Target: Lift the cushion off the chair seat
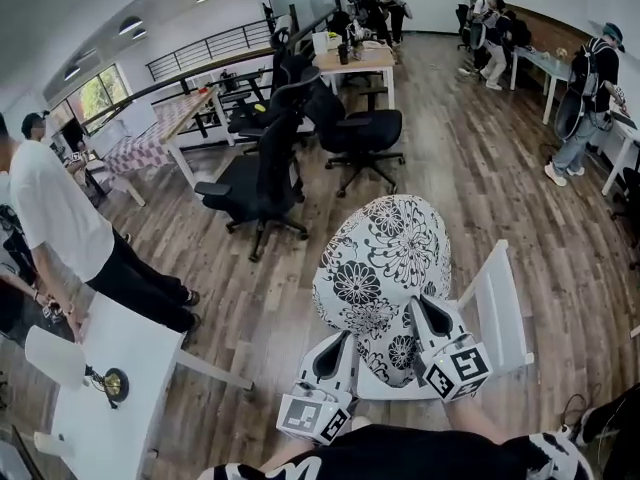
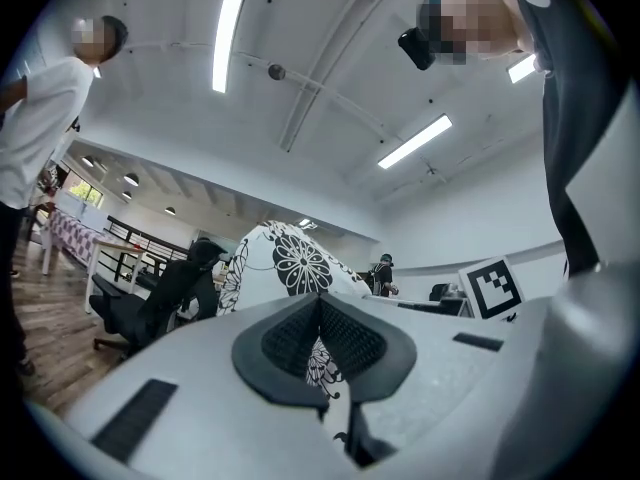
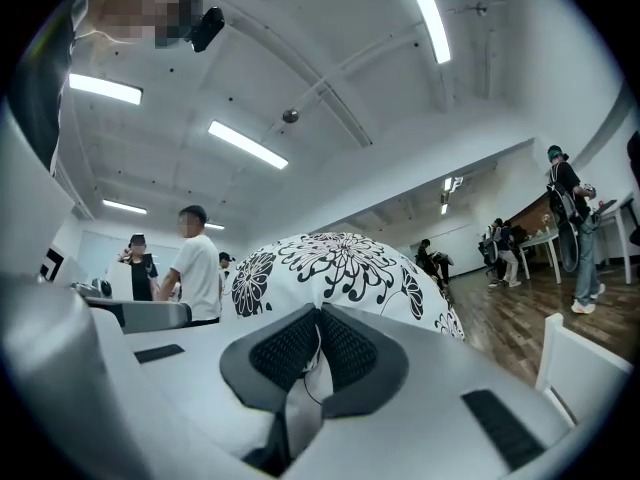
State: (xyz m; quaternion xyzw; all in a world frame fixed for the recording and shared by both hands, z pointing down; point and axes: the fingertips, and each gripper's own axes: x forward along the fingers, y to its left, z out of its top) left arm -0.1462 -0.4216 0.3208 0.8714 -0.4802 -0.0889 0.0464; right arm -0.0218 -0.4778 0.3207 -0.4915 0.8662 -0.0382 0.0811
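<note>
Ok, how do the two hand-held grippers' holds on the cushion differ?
In the head view the left hand-held gripper sits lower, at the cushion's lower-left edge; the right hand-held gripper sits higher, at its lower right. The left pinches flower-printed fabric; the right pinches mostly plain white fabric. Both are shut on the cushion.

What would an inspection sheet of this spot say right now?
Surface: white chair, seat mostly hidden under the cushion.
Job's things: black-and-white floral cushion, stood on end over the seat; whether it is clear of the seat cannot be told.
Clutter: white table at left, with a small round object on it.
Grippers: left gripper and right gripper, each shut on the cushion's fabric.
Cables: nothing seen.
Surroundings: wooden floor, black office chairs, several people standing.
</note>
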